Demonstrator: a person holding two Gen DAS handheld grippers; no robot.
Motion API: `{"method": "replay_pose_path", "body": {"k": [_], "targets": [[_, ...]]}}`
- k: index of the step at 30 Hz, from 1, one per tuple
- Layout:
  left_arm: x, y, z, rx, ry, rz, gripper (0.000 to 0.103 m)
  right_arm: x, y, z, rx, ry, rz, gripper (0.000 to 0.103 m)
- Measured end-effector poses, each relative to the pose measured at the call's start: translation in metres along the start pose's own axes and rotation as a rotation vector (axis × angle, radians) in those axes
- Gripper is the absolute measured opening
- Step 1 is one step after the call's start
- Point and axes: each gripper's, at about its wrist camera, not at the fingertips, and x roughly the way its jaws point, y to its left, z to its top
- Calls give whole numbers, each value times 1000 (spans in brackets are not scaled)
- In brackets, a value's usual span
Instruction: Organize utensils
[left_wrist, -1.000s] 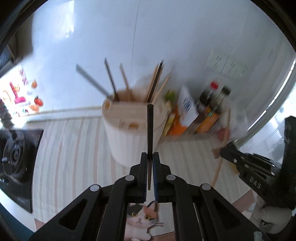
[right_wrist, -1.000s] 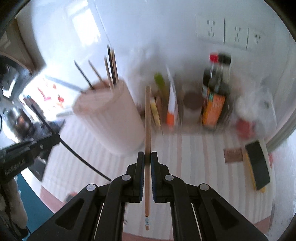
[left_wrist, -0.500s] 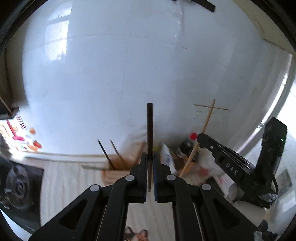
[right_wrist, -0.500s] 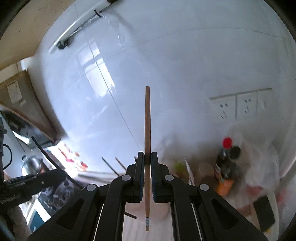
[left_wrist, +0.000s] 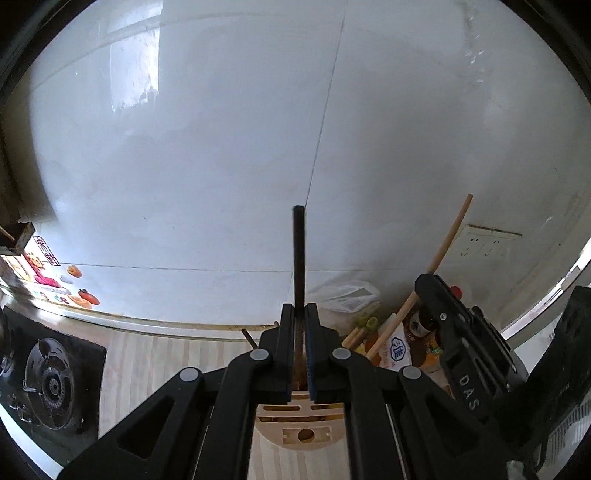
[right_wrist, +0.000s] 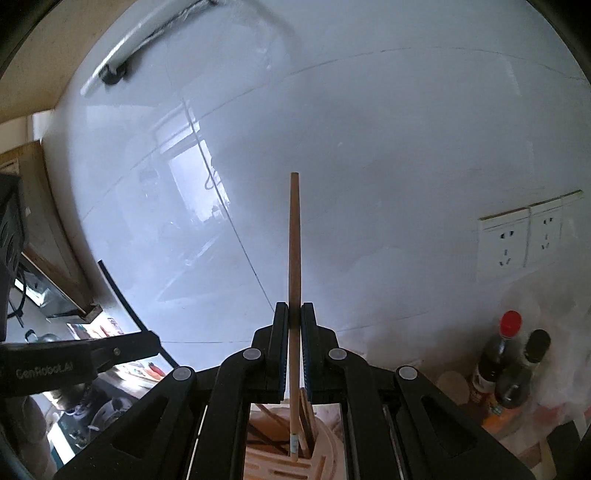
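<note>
Mostly hidden utensil holder (left_wrist: 299, 424), dark chopstick (left_wrist: 299, 258) lower end obscured

Chopsticks and utensil holder: current positions

The dark chopstick (left_wrist: 298, 258) stands upright, clamped near its lower part. The light wooden chopstick (right_wrist: 294, 258) is also upright, its lower tip just above the pale wooden utensil holder (right_wrist: 325, 458). The holder has slotted compartments, and several wooden sticks lean inside it.

The left gripper (left_wrist: 299, 312) and right gripper (right_wrist: 294, 310) both point forward with jaws clamped tight, the two side by side.
</note>
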Motion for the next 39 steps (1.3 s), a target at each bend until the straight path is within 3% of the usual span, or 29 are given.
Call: {"method": "replay_pose_path", "body": {"k": [14,19,20,21,22,23,24,25,27,29,30,31,33,36,39], "targets": [[30,5,-16,-23,105,-9,3,26,7,-34,-64,15,0,7],[30,10,-24,-88,154,-75,6,25,5,-42,-77,80,35,7],[29,11,-25,-108,169,-88,7,27,7,-44,-85,121,53,9],[27,10,-25,-111,180,-84,9,26,7,-44,-88,145,59,19],[24,9,-25,-104,182,-67,17,24,7,-45,-87,164,70,40],[17,8,-24,-92,168,-35,25,19,5,-46,-80,170,84,52],[10,5,-25,-85,146,-16,51,12,3,-45,-71,165,90,67],[2,6,-25,-86,116,-1,75,4,-1,-44,-64,158,88,69],[-14,8,-29,-93,55,29,88,-11,-9,-43,-49,152,66,69],[-28,10,-36,-87,3,74,90,-24,-17,-46,-32,169,29,70],[-33,11,-41,-83,-21,101,97,-30,-21,-49,-26,177,8,71],[-36,12,-46,-79,-42,123,103,-36,-23,-51,-25,184,-16,79],[-41,10,-61,-51,-86,197,103,-45,-26,-57,-43,208,-90,92],[-36,6,-82,-9,-98,290,103,-58,-30,-68,-96,236,-173,103],[-30,13,-101,-37,-59,303,103,-65,-29,-78,-138,261,-210,103]]}}
